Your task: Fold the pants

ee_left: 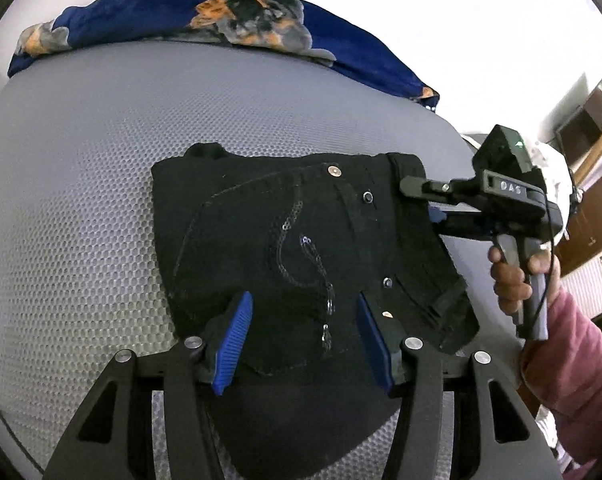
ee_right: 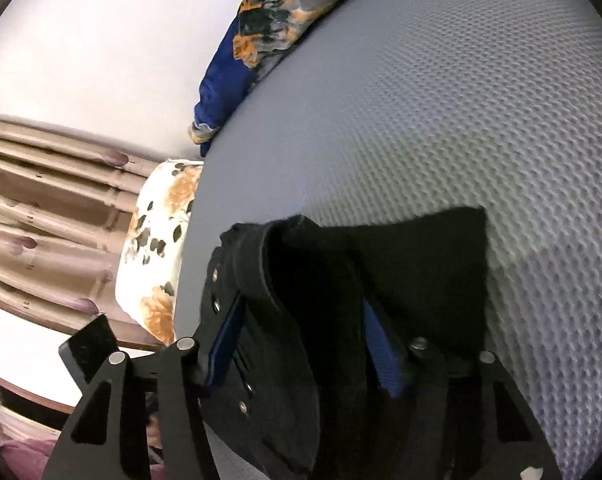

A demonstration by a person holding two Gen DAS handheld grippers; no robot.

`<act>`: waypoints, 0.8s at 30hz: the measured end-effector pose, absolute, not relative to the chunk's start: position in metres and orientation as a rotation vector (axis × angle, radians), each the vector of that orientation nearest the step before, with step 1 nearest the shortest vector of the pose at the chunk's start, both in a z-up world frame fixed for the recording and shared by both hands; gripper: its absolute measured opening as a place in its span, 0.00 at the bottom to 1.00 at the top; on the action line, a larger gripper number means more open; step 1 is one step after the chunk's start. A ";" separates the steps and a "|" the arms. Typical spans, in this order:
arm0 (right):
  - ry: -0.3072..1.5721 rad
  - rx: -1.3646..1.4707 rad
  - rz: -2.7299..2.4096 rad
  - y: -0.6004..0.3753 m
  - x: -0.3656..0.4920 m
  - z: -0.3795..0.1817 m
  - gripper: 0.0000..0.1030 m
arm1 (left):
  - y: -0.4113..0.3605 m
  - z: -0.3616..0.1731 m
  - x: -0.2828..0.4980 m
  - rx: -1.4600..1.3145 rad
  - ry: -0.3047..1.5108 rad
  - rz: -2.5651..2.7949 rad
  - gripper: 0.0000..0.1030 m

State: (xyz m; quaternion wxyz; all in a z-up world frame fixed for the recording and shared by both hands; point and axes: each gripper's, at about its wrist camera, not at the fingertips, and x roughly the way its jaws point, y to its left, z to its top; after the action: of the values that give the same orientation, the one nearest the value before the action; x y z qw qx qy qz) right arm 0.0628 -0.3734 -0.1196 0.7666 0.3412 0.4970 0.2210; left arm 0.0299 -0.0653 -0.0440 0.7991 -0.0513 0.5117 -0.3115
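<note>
Black pants (ee_left: 301, 248) lie folded into a compact stack on a grey honeycomb-textured mattress (ee_left: 81, 200), with rivets and a sequin pattern facing up. My left gripper (ee_left: 303, 320) is open, its blue pads spread over the near edge of the stack. My right gripper (ee_left: 429, 202) comes in from the right at the waistband end; in the right wrist view my right gripper (ee_right: 305, 344) is open, with the thick waistband edge of the pants (ee_right: 309, 280) between its blue pads.
A blue blanket with an orange and grey print (ee_left: 221, 20) lies along the far edge of the mattress. A floral pillow (ee_right: 161, 240) and a striped curtain (ee_right: 41, 220) are beside the bed. Wooden furniture (ee_left: 589, 184) stands at the right.
</note>
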 end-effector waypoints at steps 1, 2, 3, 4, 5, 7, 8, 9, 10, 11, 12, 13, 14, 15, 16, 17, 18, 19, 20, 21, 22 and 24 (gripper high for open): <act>1.086 0.748 0.476 -0.372 0.062 -0.119 0.27 | -0.068 -0.044 0.029 -0.105 1.092 -0.663 0.53; 1.086 0.777 0.474 -0.371 0.058 -0.118 0.20 | -0.072 -0.044 0.031 -0.102 1.089 -0.661 0.53; 1.075 0.786 0.457 -0.373 0.055 -0.114 0.14 | -0.075 -0.042 0.034 -0.103 1.086 -0.663 0.53; 1.061 0.776 0.428 -0.372 0.048 -0.106 0.12 | -0.075 -0.041 0.033 -0.105 1.083 -0.668 0.53; 1.048 0.770 0.413 -0.372 0.043 -0.098 0.11 | -0.077 -0.040 0.034 -0.107 1.080 -0.676 0.53; 1.015 0.759 0.379 -0.371 0.033 -0.081 0.10 | -0.079 -0.034 0.034 -0.101 1.061 -0.690 0.53; 0.991 0.748 0.359 -0.371 0.026 -0.072 0.10 | -0.079 -0.032 0.036 -0.098 1.050 -0.696 0.53; 0.975 0.743 0.341 -0.372 0.021 -0.067 0.10 | -0.080 -0.029 0.037 -0.091 1.037 -0.705 0.53; 0.961 0.743 0.309 -0.377 0.016 -0.062 0.10 | -0.082 -0.026 0.037 -0.086 1.026 -0.714 0.53; 0.958 0.736 0.283 -0.380 0.013 -0.062 0.10 | -0.084 -0.026 0.040 -0.084 1.020 -0.721 0.53; 0.961 0.720 0.235 -0.384 0.011 -0.066 0.10 | -0.085 -0.025 0.041 -0.080 1.018 -0.727 0.53; 0.970 0.714 0.203 -0.388 0.011 -0.071 0.10 | -0.088 -0.026 0.043 -0.074 1.019 -0.731 0.53; 0.993 0.702 0.156 -0.392 0.012 -0.081 0.10 | -0.091 -0.028 0.044 -0.067 1.024 -0.740 0.53; 1.007 0.681 0.120 -0.395 0.012 -0.090 0.09 | -0.093 -0.031 0.045 -0.059 1.031 -0.751 0.53; 1.004 0.682 0.108 -0.398 0.012 -0.096 0.09 | -0.096 -0.036 0.047 -0.046 1.047 -0.758 0.53; 1.004 0.690 0.104 -0.399 0.013 -0.100 0.10 | -0.098 -0.041 0.048 -0.037 1.062 -0.756 0.53; 1.008 0.701 0.101 -0.400 0.014 -0.102 0.13 | -0.100 -0.048 0.050 -0.026 1.081 -0.752 0.53; 1.015 0.714 0.096 -0.401 0.016 -0.103 0.14 | -0.101 -0.055 0.052 -0.017 1.101 -0.748 0.53; 1.018 0.704 0.091 -0.399 0.017 -0.102 0.17 | -0.104 -0.060 0.054 -0.014 1.113 -0.744 0.53; 1.022 0.688 0.083 -0.397 0.017 -0.100 0.20 | -0.105 -0.063 0.054 -0.009 1.123 -0.742 0.53; 1.027 0.647 0.075 -0.390 0.019 -0.097 0.22 | -0.106 -0.064 0.054 -0.001 1.112 -0.744 0.53; 1.032 0.600 0.059 -0.382 0.018 -0.093 0.26 | -0.111 -0.064 0.054 0.032 1.111 -0.737 0.53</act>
State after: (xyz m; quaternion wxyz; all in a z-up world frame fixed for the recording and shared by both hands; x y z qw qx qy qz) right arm 0.0176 -0.3818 -0.0927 0.8267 0.2826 0.4856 0.0279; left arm 0.0543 -0.1113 -0.0636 0.7858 0.0146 0.5151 -0.3419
